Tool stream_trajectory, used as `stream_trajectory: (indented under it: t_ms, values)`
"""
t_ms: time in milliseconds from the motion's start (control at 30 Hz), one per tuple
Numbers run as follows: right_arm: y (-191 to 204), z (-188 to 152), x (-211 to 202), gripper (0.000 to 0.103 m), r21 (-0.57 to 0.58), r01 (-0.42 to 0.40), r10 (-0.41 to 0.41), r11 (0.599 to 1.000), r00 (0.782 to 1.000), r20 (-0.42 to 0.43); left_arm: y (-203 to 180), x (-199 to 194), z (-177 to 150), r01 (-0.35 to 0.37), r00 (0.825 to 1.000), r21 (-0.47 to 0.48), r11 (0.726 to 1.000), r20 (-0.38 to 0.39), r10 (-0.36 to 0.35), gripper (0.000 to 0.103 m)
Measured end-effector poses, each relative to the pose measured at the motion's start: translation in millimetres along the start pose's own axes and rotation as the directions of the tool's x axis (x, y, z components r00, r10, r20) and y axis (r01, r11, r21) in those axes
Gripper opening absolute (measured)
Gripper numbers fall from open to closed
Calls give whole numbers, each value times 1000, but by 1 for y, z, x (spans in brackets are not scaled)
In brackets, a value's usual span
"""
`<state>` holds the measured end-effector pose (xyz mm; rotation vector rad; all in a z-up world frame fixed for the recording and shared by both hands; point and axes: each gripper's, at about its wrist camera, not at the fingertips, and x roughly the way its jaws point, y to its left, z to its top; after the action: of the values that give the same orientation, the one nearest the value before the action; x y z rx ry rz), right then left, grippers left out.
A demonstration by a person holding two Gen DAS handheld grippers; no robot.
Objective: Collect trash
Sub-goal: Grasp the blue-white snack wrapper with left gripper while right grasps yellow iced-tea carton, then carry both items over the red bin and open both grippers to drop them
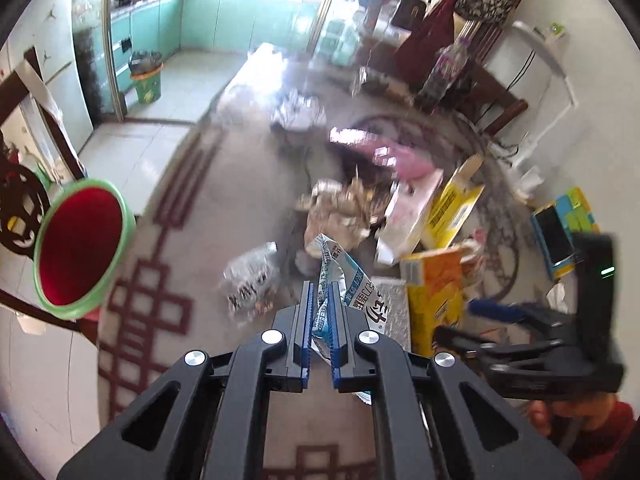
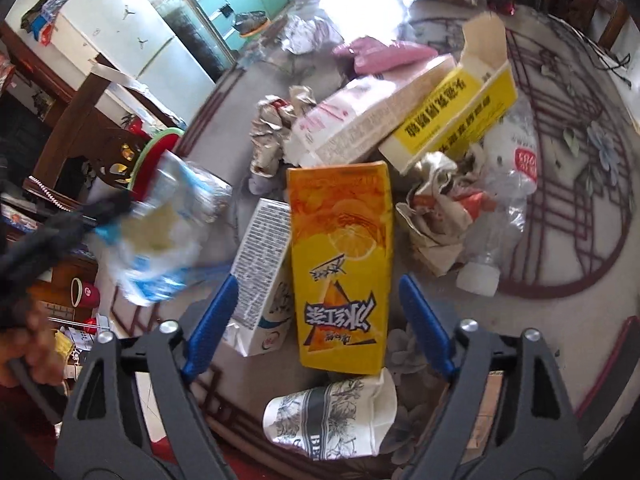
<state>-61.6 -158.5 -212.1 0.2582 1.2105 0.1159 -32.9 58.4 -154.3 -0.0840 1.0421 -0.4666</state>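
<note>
left wrist: blue-white wrapper (image 1: 326, 280) pinched between closed jaws.

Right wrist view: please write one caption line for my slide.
Right gripper, jaws open, straddles an orange drink carton amid trash on the rug.

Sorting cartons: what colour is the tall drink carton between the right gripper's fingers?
Orange-yellow, clearest in the right wrist view.

blurred wrapper (image 2: 160, 240) hides the bin (image 2: 154, 148).
</note>
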Motion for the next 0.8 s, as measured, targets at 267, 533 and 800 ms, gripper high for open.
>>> stream_trajectory:
  t_ms: [267,533,800]
  values:
    - [5,-1,29,66,-2,89,-89,996,994,-62,9,-34,31,-21,995,-1,1000,93,21,5]
    - [3,6,0,58,28,115,-115,993,993,10,30,-39,36,-42,995,-6,999,91,42,5]
    - [28,41,-66,59,24,81,-84,996,980,178,59,-47,44,-64,989,-29,998,132,67,5]
